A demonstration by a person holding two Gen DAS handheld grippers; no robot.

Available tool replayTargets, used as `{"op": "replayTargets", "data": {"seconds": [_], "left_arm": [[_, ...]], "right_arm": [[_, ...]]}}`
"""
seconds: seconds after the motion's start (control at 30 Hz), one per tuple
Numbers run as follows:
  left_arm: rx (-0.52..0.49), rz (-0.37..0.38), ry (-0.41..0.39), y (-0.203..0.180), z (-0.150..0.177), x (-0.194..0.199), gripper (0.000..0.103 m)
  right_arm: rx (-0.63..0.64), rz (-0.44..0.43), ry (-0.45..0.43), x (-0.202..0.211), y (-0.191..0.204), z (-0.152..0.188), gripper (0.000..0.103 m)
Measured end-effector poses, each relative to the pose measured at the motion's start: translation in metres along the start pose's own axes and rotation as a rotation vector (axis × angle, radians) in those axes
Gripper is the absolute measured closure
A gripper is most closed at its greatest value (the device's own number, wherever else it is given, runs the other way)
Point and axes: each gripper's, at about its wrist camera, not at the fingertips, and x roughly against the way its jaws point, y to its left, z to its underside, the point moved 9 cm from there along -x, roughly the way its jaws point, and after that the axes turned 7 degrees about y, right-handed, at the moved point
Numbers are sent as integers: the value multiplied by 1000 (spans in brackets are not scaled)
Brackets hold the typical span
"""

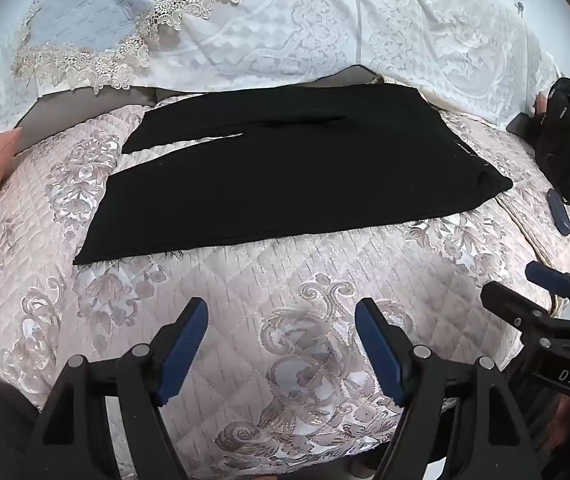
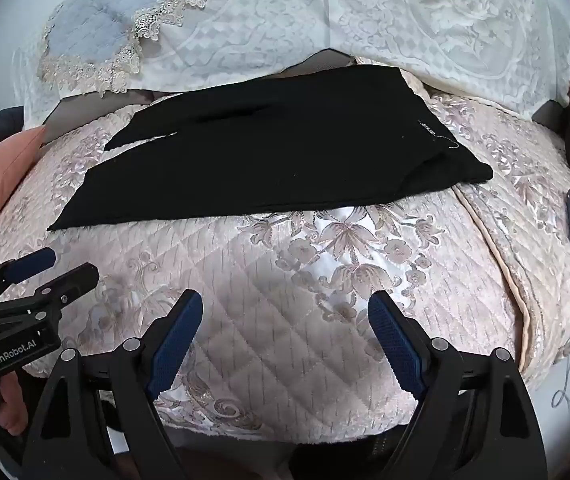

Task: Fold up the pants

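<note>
Lying flat on the pale pink quilted floral bedspread point(image 1: 245, 280), the black fabric pants point(image 1: 285, 184) had their far edge partly lost against a white lace cover point(image 1: 305, 40); a small waistband label was unreadable. Left gripper point(image 1: 281, 344) and right gripper point(image 2: 285, 340) both hovered near the pants, jaws wide, empty, touching nothing.

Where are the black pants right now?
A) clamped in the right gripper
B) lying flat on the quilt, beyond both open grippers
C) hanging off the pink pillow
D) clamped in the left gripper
B: the pants lie spread on the quilt, past the empty left gripper and right gripper.
</note>
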Motion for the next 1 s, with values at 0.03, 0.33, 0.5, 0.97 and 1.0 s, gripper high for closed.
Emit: {"op": "replayTargets", "data": {"seconds": [0.03,0.33,0.5,0.97,1.0], "left_arm": [[1,3,1,0,0,0,26],[-3,-10,5,2,2,1,26],[-3,-8,-5,0,2,4,26],[2,-12,10,1,2,0,26],[2,-12,9,1,2,1,26]], "right_arm": [[-1,1,0,0,0,0,18],[5,6,-17,7,0,-4,18],[6,8,-18,11,-1,-6,18],[17,14,-12,7,6,-4,18],[16,13,-11,7,6,-3,18]]}}
